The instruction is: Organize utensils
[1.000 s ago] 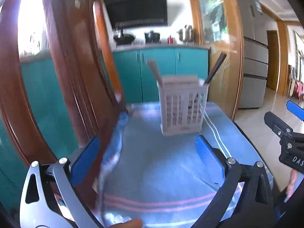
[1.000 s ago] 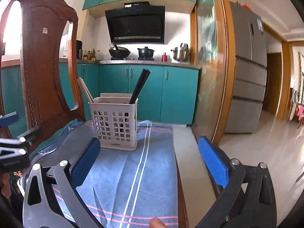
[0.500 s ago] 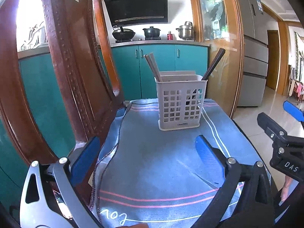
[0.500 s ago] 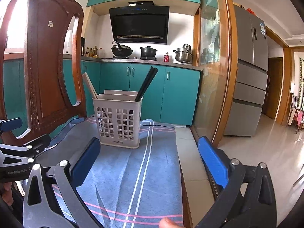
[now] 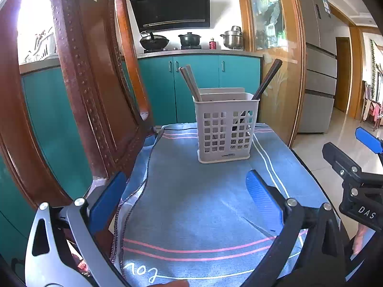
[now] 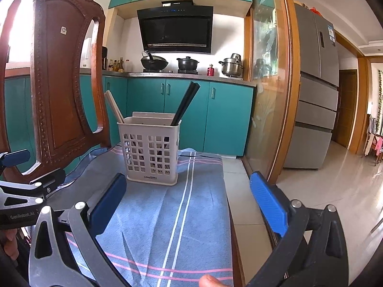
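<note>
Left gripper [image 5: 184,191]: your jaws stand wide apart with nothing between them; the blue pads [image 5: 259,191] hang above the cloth, touching nothing that shows.
Right gripper [image 6: 189,197]: also spread wide and empty; its left pad is over the cloth, its right pad [image 6: 269,203] is out past the table edge, over the floor.
Basket [image 5: 226,131]: white, slotted, upright on the cloth at the far end of the table, well ahead of both your grippers.
Light chopsticks [image 5: 190,83]: in the basket's left corner, leaning left.
Dark chopsticks [image 5: 267,82]: in the basket's right corner, leaning right.
Cloth [image 5: 203,203]: blue with pink and white stripes, covering the tabletop; bare except for the basket.
Chair [image 5: 95,83]: carved wooden back, just left of the table.
Your hands: only a fingertip [image 6: 209,281] shows at the bottom edge of the right view.
</note>
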Demonstrator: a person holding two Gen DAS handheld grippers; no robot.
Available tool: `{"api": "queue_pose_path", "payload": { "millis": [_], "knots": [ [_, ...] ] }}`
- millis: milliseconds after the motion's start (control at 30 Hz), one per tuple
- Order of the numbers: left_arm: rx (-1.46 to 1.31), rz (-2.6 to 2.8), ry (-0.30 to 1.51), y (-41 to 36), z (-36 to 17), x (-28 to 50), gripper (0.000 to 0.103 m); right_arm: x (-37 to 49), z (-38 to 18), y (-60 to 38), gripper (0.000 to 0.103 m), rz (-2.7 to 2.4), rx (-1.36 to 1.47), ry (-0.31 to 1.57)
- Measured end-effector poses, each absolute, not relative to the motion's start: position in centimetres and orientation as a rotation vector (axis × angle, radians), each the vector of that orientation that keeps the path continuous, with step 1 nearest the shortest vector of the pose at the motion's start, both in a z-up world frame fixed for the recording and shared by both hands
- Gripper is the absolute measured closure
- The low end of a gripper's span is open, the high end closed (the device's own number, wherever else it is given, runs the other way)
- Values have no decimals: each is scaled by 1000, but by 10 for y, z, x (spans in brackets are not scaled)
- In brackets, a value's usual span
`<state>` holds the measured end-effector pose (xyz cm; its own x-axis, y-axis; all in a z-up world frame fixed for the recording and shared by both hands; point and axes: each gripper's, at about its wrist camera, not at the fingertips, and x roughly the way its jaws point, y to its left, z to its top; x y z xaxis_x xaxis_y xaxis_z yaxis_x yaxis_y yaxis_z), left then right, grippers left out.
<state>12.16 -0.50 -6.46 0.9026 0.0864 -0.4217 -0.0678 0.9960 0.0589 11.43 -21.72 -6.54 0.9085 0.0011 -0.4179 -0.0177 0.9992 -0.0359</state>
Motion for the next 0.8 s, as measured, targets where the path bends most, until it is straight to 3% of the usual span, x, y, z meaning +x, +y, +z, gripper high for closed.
{"api": "queue_pose_path", "payload": {
  "millis": [800],
  "knots": [
    [55,78,441,-12,-68,120,3,113,-65,-215,3,20,-34,432]
  ]
}}
